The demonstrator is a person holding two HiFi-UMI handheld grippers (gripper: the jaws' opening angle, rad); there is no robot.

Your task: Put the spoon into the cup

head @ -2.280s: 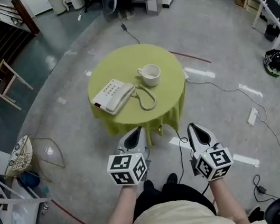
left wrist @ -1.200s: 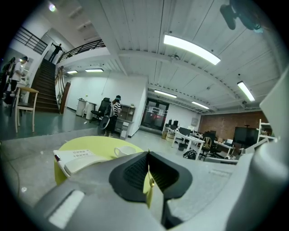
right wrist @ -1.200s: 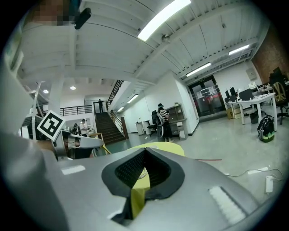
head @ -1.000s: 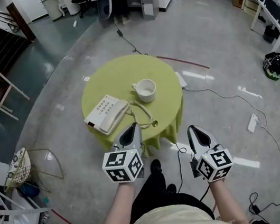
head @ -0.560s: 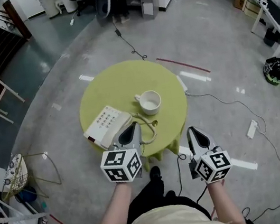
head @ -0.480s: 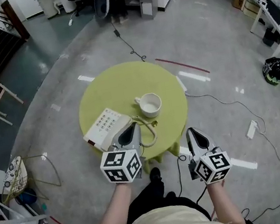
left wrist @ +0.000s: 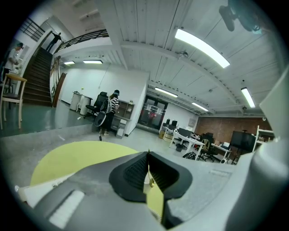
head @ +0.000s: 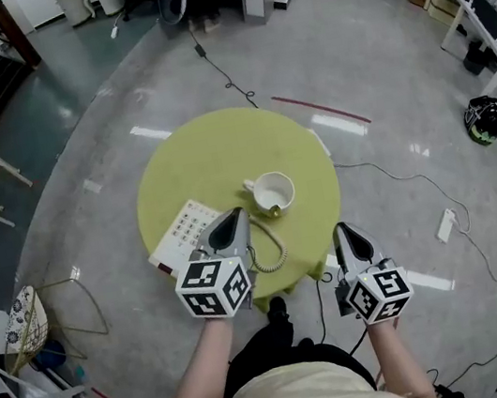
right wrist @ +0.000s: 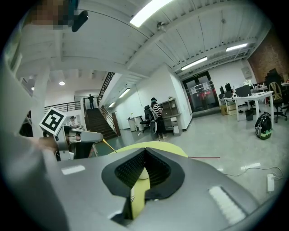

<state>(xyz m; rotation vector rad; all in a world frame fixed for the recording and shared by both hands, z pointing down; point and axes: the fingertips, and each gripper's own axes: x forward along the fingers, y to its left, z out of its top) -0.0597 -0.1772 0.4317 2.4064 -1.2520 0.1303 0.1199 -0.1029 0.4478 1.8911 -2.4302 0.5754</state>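
A white cup (head: 273, 191) stands near the middle of a round table under a yellow-green cloth (head: 212, 152). My left gripper (head: 235, 215) hovers over the table's near side and is shut on a small gold spoon (head: 271, 209). The spoon sticks out toward the cup's near rim. In the left gripper view the spoon (left wrist: 151, 182) shows as a thin gold line between the shut jaws of that gripper (left wrist: 148, 155). My right gripper (head: 341, 227) is shut and empty, off the table's near right edge. The right gripper view shows its jaws (right wrist: 145, 151) together and the left gripper (right wrist: 74, 146) at the left.
A white telephone (head: 177, 236) lies on the table's near left, partly under my left gripper, its coiled cord (head: 270, 258) trailing to the near edge. Cables and tape strips cross the grey floor. Desks and chairs stand far behind; a wire basket (head: 24, 319) sits at the left.
Both grippers have come forward to the table. The left one, still shut on the spoon, now hangs over the telephone with the spoon close to the cup. The right one has reached the table's edge.
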